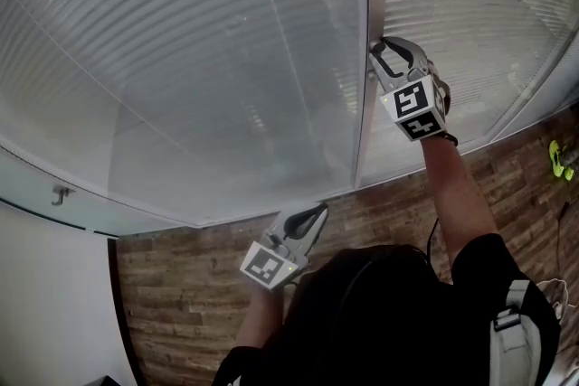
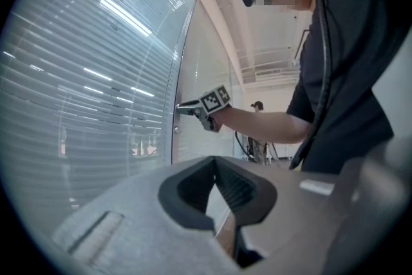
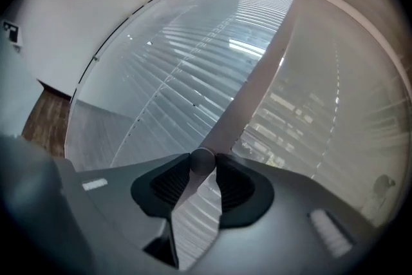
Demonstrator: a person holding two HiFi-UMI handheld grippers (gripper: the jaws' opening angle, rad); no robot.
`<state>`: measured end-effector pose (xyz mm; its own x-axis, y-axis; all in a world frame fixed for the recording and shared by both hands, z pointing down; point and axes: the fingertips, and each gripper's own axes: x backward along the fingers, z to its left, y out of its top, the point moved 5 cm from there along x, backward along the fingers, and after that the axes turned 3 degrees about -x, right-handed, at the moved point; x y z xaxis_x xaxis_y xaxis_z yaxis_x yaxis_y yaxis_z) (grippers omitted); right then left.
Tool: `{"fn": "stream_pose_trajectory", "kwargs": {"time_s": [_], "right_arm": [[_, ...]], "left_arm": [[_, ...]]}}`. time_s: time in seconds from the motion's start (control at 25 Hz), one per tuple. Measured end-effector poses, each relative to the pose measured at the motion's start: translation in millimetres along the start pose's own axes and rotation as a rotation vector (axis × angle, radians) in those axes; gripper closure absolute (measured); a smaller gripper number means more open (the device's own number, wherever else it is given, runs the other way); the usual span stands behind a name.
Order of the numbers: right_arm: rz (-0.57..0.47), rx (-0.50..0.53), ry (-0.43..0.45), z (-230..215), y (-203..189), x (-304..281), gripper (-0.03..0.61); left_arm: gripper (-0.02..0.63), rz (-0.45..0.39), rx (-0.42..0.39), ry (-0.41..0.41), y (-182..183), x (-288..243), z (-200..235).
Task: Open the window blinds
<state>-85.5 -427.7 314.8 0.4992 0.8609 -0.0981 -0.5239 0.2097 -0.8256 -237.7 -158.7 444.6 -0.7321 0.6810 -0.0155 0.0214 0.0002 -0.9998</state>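
Note:
Grey slatted blinds [image 1: 181, 59] sit behind glass, with a second pane of blinds [image 1: 479, 4] to the right of a pale upright frame post [image 1: 365, 136]. My right gripper [image 1: 374, 51] reaches up to that post and is shut on a small round knob [image 3: 203, 161], which sits between its dark pads [image 3: 168, 185]. In the left gripper view the right gripper [image 2: 182, 106] touches the post at its tips. My left gripper [image 1: 320, 211] hangs low by the window's bottom edge, holding nothing. Its tips [image 2: 215, 160] meet.
Wood-plank floor [image 1: 181, 285] runs under the window. A white wall [image 1: 45, 294] with a small hook [image 1: 60, 193] stands at the left. A yellow-green object [image 1: 561, 160] and cables lie at the far right. Another person [image 2: 257, 106] stands far down the room.

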Motion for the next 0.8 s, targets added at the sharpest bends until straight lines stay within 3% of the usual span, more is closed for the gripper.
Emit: {"fn": "stream_pose_trajectory", "kwargs": {"time_s": [0.56, 0.8], "right_arm": [[-0.148, -0.717, 0.02, -5.5, -15.3, -2.2, 0.445], [-0.15, -0.717, 0.018, -6.4, -15.5, -2.3, 0.445]], "left_arm": [[0.609, 0.0, 0.004, -0.018, -1.2, 2.1, -3.4], [0.609, -0.002, 0.011, -0.013, -0.7, 4.1, -2.1]]}}
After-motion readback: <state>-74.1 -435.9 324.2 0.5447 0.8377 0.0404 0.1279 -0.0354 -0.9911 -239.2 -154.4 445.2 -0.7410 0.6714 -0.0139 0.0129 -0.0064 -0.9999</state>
